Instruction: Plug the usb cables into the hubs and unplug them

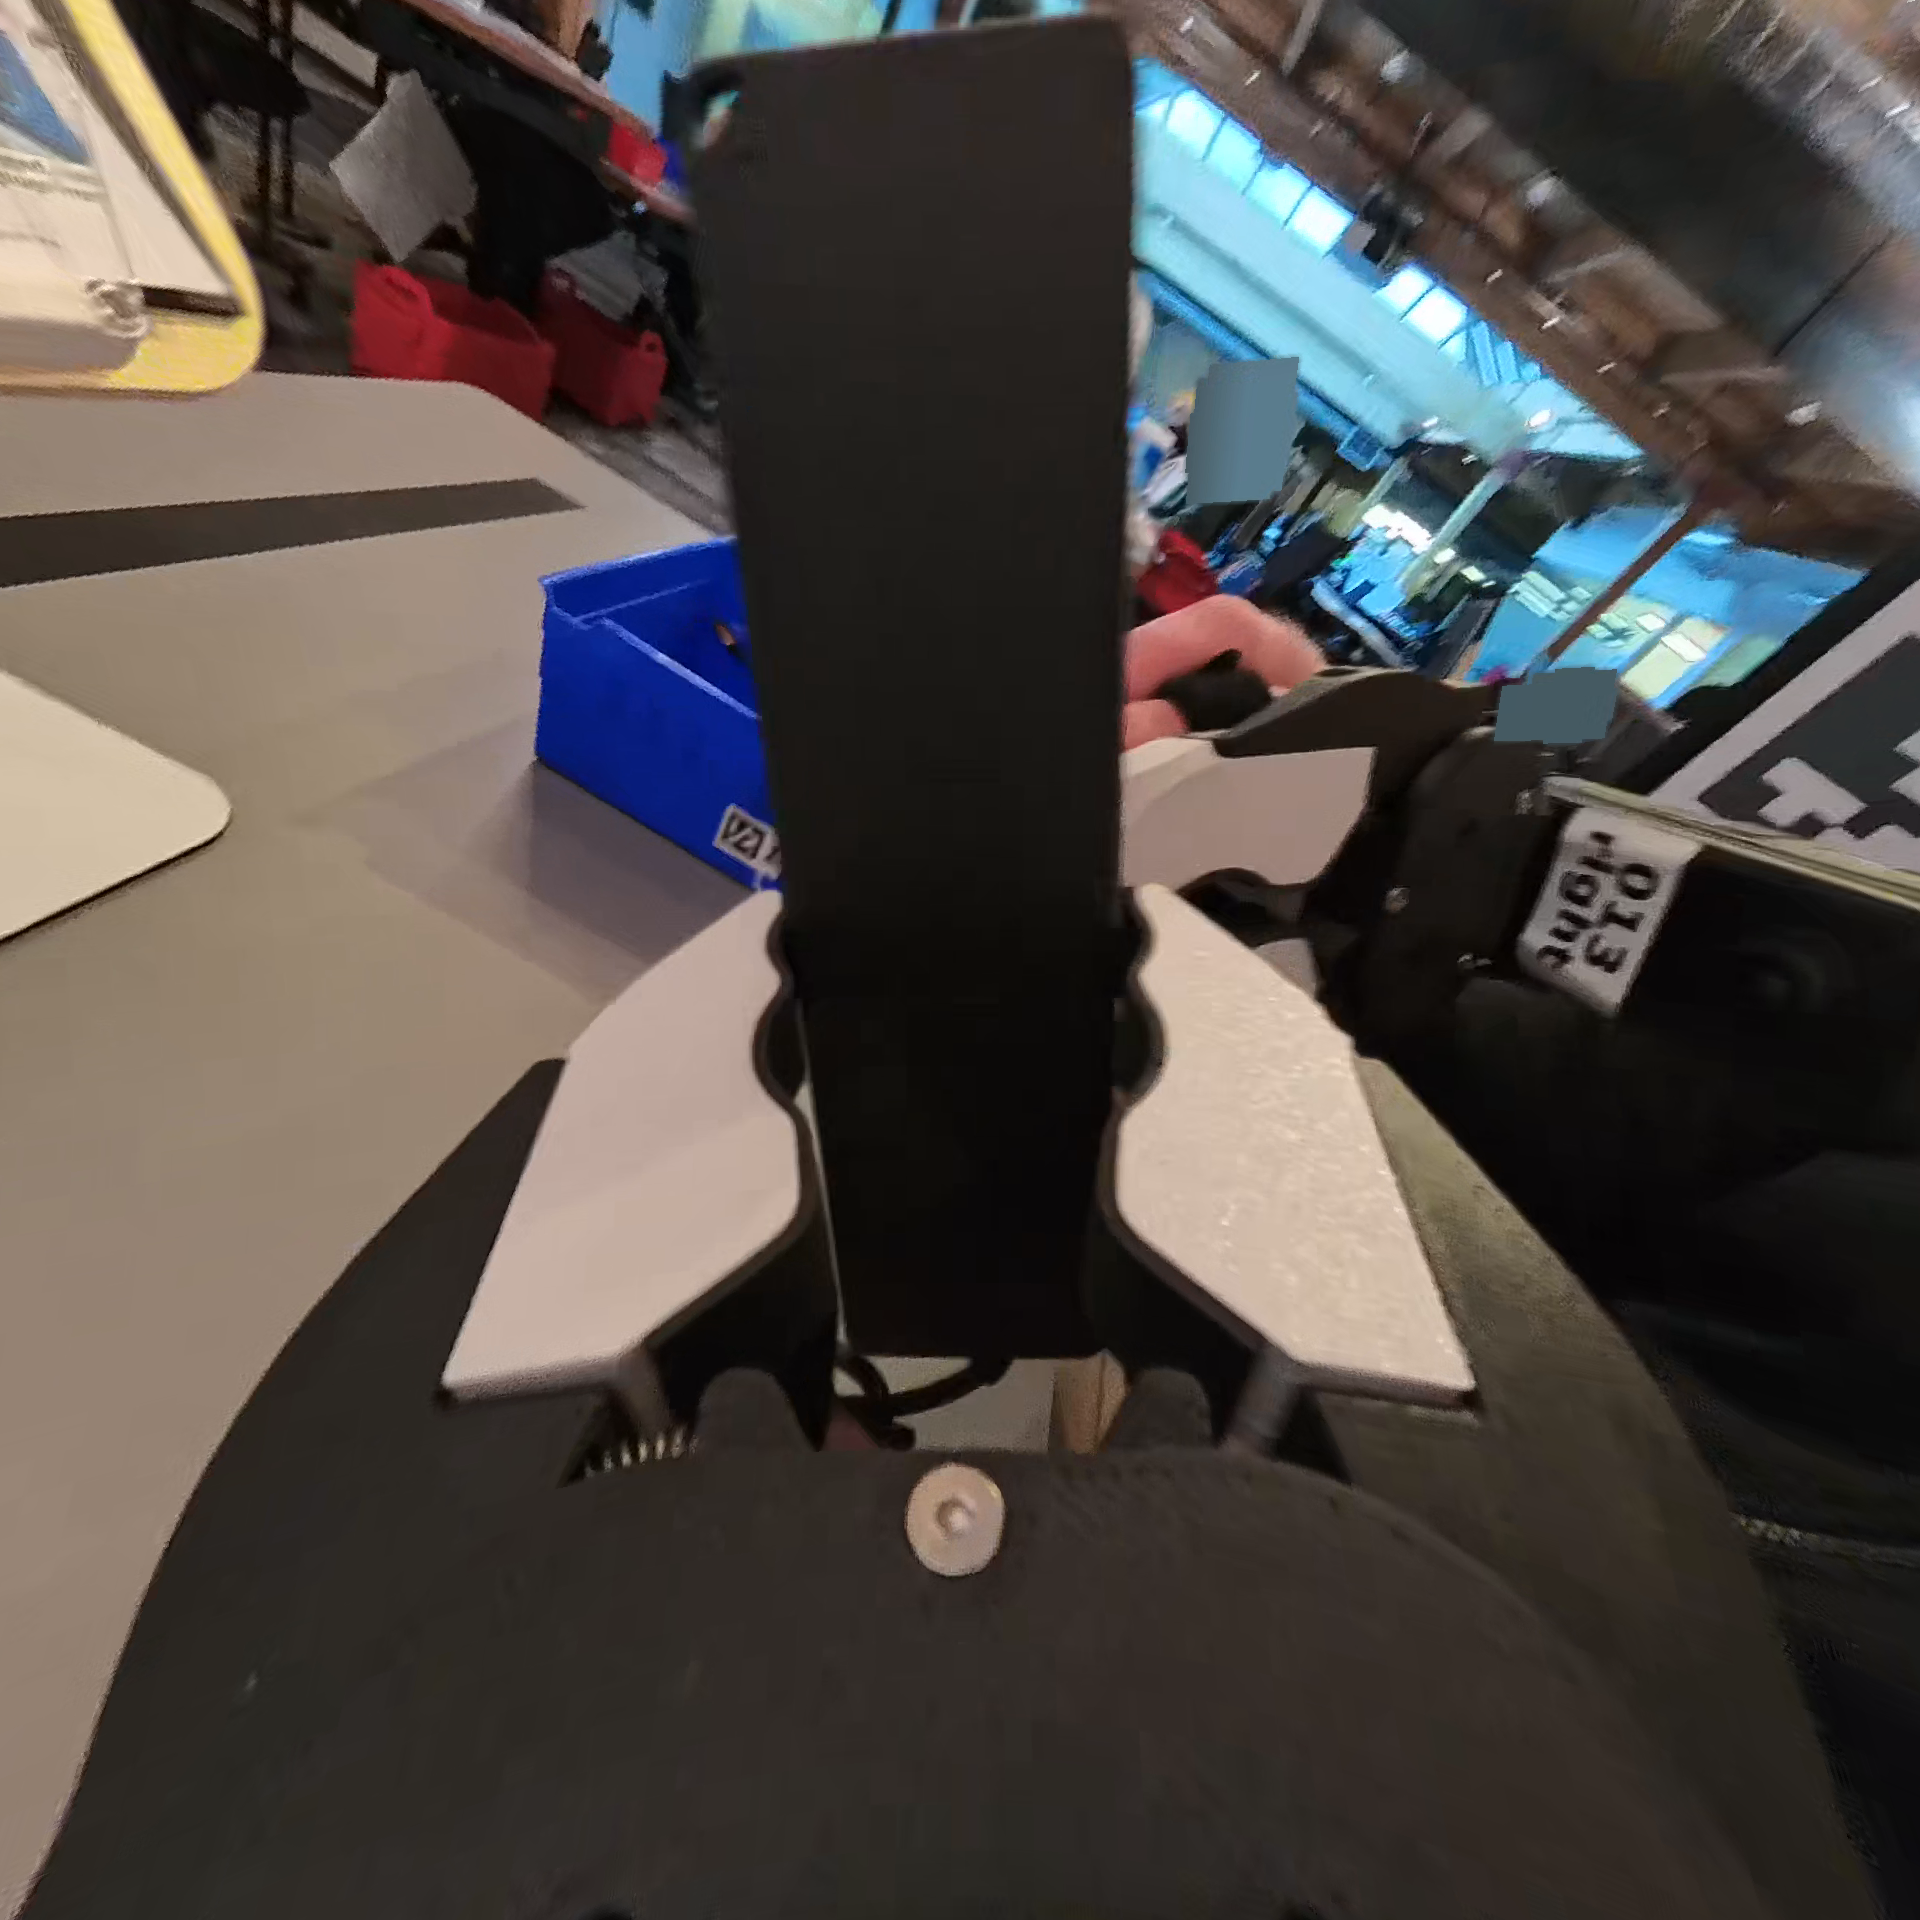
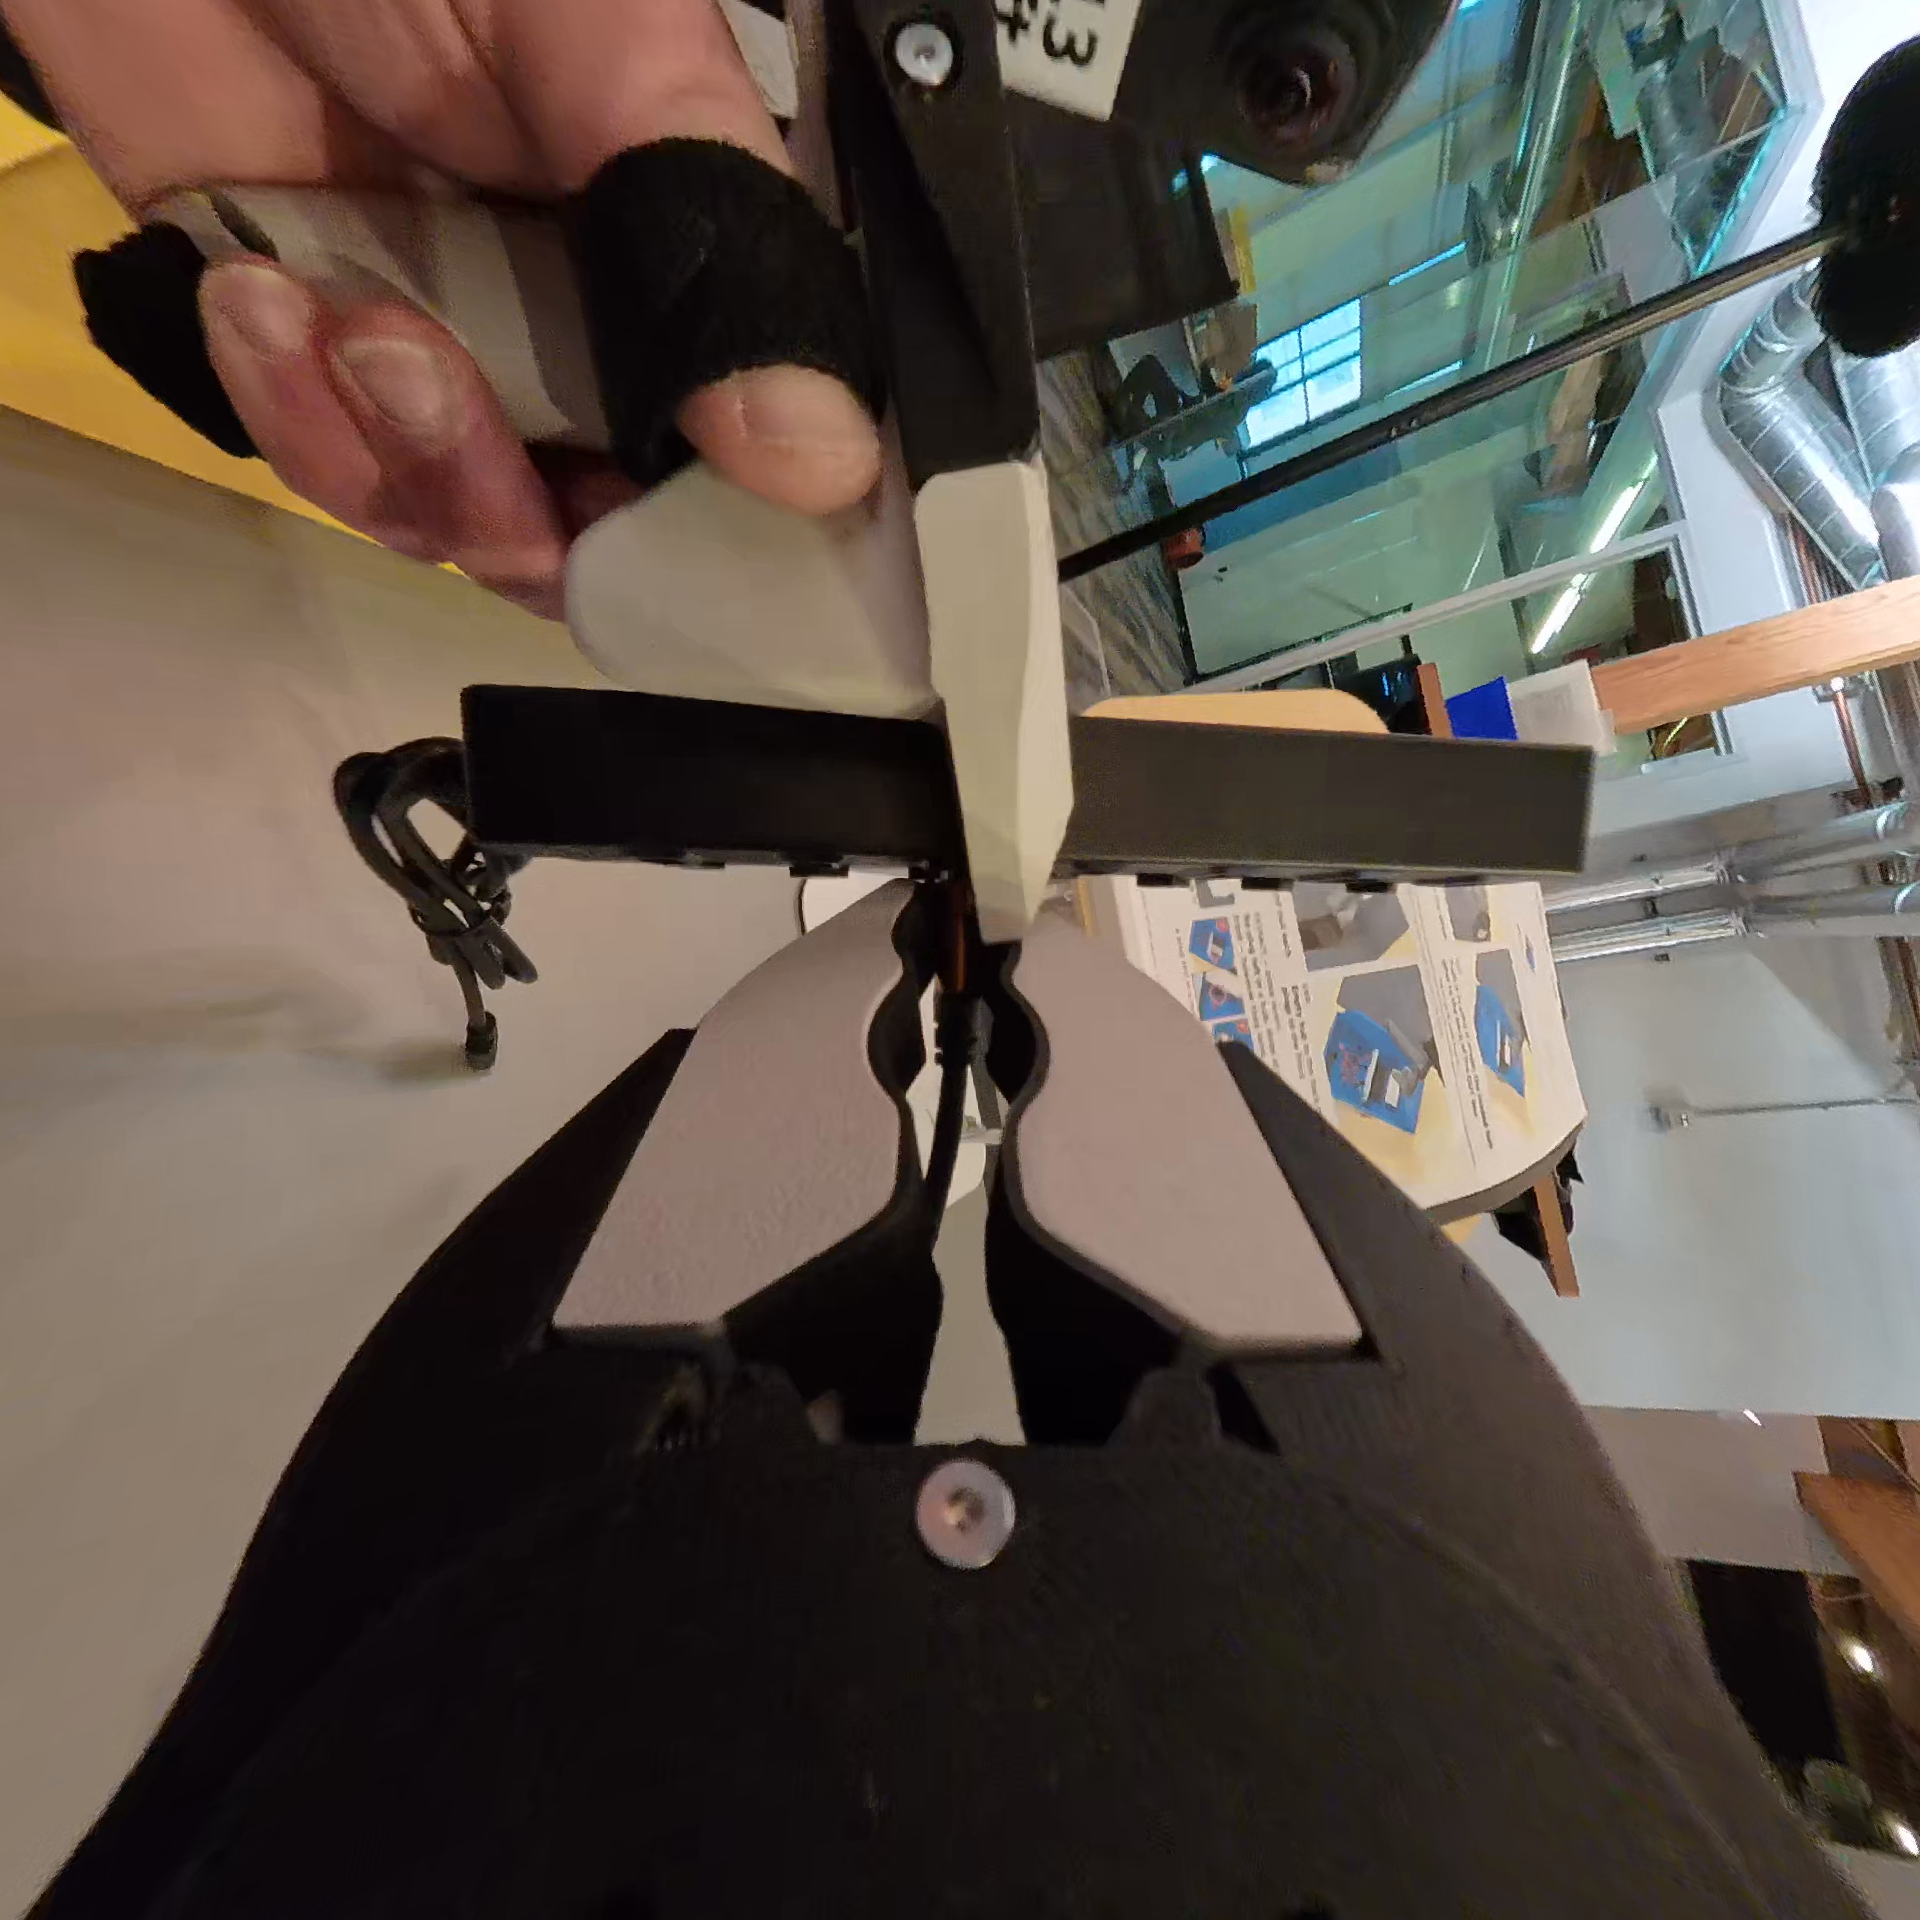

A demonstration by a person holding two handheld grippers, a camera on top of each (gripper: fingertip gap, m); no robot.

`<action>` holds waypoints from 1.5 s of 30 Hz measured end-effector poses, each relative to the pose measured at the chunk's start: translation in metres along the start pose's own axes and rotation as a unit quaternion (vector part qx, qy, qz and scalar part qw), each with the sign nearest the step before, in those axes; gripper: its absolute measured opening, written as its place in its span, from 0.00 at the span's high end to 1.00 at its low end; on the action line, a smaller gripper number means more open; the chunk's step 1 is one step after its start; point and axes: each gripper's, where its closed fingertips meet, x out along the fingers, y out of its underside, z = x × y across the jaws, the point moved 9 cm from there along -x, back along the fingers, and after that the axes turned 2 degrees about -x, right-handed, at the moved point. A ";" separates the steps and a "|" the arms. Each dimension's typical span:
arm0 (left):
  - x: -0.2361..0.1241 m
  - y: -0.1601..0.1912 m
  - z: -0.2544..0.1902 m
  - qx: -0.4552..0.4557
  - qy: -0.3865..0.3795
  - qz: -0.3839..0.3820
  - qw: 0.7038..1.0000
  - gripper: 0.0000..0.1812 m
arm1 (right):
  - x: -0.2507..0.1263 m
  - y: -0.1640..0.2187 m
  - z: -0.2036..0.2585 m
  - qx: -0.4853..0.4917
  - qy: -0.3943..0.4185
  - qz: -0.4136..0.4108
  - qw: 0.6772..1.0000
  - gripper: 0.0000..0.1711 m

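Note:
My left gripper [image 1: 951,966] is shut on a long black USB hub [image 1: 925,468] and holds it upright above the grey table. In the right wrist view the same hub [image 2: 1330,800] lies across the frame, clamped by the left gripper's white fingers [image 2: 997,707], with a hand behind them. My right gripper [image 2: 961,961] is shut on a black USB cable's plug [image 2: 961,997], its tip at the hub's port row. The cable [image 2: 940,1153] runs back between my fingers. The hub's own bundled cord [image 2: 436,862] hangs at its left end.
A blue bin [image 1: 644,696] stands on the grey table [image 1: 260,1039] behind the hub. A white pad [image 1: 83,800] lies at the left. A yellow-edged instruction board [image 1: 125,197] stands at the far left. The right gripper's body [image 1: 1455,831] is close on the right. My left and right fingertips are right by each other.

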 end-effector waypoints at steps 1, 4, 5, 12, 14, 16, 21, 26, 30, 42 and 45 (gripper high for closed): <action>0.001 0.001 0.000 -0.005 0.003 -0.007 1.000 0.70 | -0.001 0.001 0.000 0.001 0.000 0.000 1.000 0.96; 0.001 0.001 -0.002 0.010 0.004 -0.007 1.000 0.70 | -0.003 0.001 -0.001 -0.003 -0.007 -0.003 1.000 0.96; 0.001 0.001 -0.003 0.014 0.004 -0.014 1.000 0.70 | -0.005 0.001 -0.003 -0.005 -0.008 -0.004 1.000 0.96; -0.017 -0.006 0.006 -0.026 0.026 -0.067 0.997 0.70 | -0.019 0.018 -0.017 -0.009 -0.013 0.023 1.000 0.96; -0.043 -0.016 0.014 -0.019 0.008 -0.089 0.996 0.70 | -0.033 0.038 -0.037 0.051 -0.004 0.015 0.999 0.97; -0.045 -0.020 0.007 0.012 -0.013 -0.067 0.998 0.70 | -0.041 0.044 -0.053 0.069 0.006 0.013 0.998 0.96; -0.034 -0.021 -0.003 0.039 -0.011 -0.053 0.998 0.70 | -0.066 0.100 -0.094 0.136 0.074 0.057 0.986 0.96; -0.039 -0.022 0.005 0.015 0.002 -0.076 0.997 0.70 | -0.091 0.183 -0.132 0.253 0.176 0.084 0.948 0.96; -0.035 -0.019 0.006 0.019 -0.002 -0.062 0.998 0.70 | -0.090 0.251 -0.133 0.371 0.209 0.075 0.902 0.96; -0.028 -0.011 0.012 0.008 -0.007 -0.039 0.999 0.70 | -0.045 0.374 -0.054 0.471 0.080 0.349 0.806 0.90; -0.027 -0.010 0.014 0.003 -0.008 -0.042 0.999 0.70 | -0.048 0.379 -0.049 0.468 0.053 0.403 0.785 0.70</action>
